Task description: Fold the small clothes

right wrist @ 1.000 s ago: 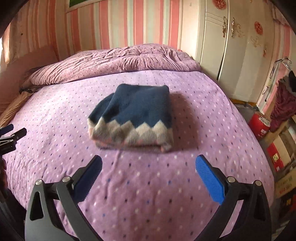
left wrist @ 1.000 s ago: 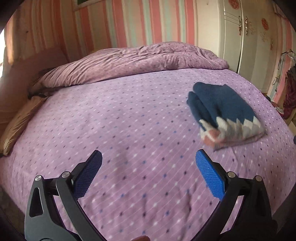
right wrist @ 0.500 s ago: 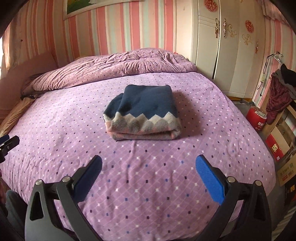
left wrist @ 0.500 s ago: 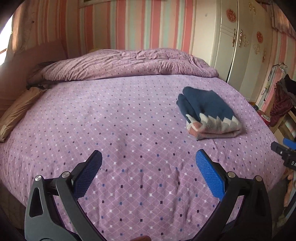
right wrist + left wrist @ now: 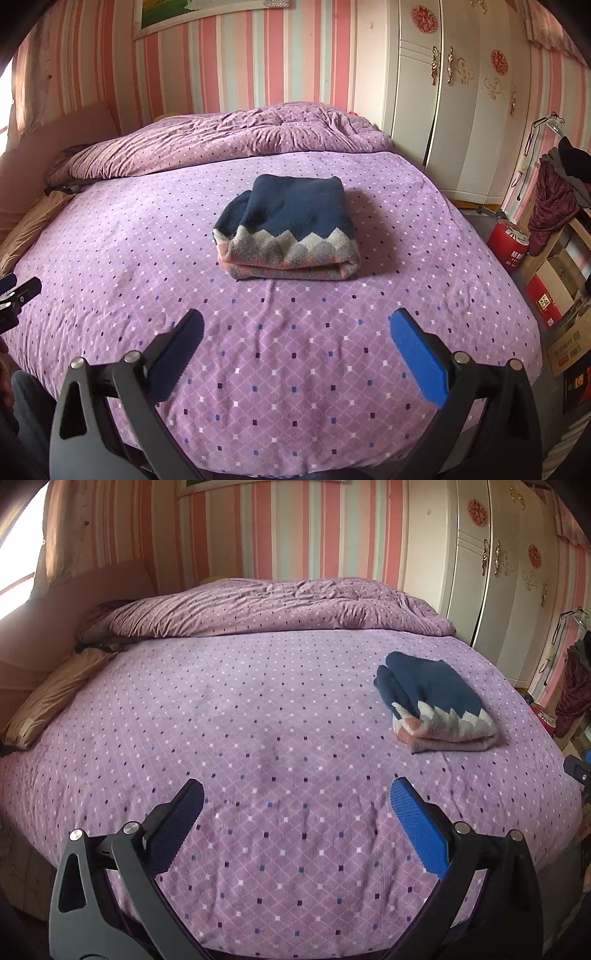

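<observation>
Right wrist view: folded navy knit sweater with zigzag grey-and-pink hem (image 5: 291, 232) lies on purple dotted bedspread (image 5: 295, 350); right gripper (image 5: 295, 332) and left gripper (image 5: 295, 805) both gape wide, empty.

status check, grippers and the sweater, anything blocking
Left gripper open, empty, over bare bedspread. Right gripper open, empty, short of the sweater. Folded sweater lies flat on the bed, untouched. Nothing in the way.

Daylight pours in from a blown-out window (image 5: 16, 565) far left of the left tongs (image 5: 295, 827). Both views are bright and sharp, no motion blur. Fisheye bending bows the bed (image 5: 295, 369) and darkens the corners. The folded sweater (image 5: 291, 232) casts a soft shadow rightward.
</observation>
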`<state>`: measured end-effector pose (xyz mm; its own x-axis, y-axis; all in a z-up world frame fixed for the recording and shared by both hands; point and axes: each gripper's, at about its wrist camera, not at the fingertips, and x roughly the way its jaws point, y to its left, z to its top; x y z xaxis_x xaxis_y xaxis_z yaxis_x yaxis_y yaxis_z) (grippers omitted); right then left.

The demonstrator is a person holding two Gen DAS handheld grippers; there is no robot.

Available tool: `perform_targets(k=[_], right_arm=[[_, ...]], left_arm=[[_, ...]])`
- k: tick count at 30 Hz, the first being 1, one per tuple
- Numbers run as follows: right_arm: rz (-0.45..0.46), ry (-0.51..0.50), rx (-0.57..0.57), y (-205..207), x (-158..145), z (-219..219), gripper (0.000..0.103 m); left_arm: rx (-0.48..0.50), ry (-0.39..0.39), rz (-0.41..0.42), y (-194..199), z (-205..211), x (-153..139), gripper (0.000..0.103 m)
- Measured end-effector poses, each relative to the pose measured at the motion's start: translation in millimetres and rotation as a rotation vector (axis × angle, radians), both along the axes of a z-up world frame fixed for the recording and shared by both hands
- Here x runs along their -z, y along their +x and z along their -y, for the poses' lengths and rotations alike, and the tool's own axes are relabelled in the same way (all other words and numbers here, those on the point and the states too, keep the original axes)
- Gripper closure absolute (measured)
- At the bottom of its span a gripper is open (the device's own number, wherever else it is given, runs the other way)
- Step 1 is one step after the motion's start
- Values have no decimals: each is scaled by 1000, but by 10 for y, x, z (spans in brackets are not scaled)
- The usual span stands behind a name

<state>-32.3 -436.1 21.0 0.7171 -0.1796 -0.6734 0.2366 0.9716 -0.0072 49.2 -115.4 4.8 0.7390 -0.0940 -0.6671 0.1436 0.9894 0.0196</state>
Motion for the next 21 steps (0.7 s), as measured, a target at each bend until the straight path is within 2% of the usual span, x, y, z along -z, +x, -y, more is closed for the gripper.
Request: perform_targets(k=[21], right_arm=[[-4, 17, 3, 0, 73, -5, 2]], left_arm=[[-11, -15, 3, -40, -19, -11, 3]])
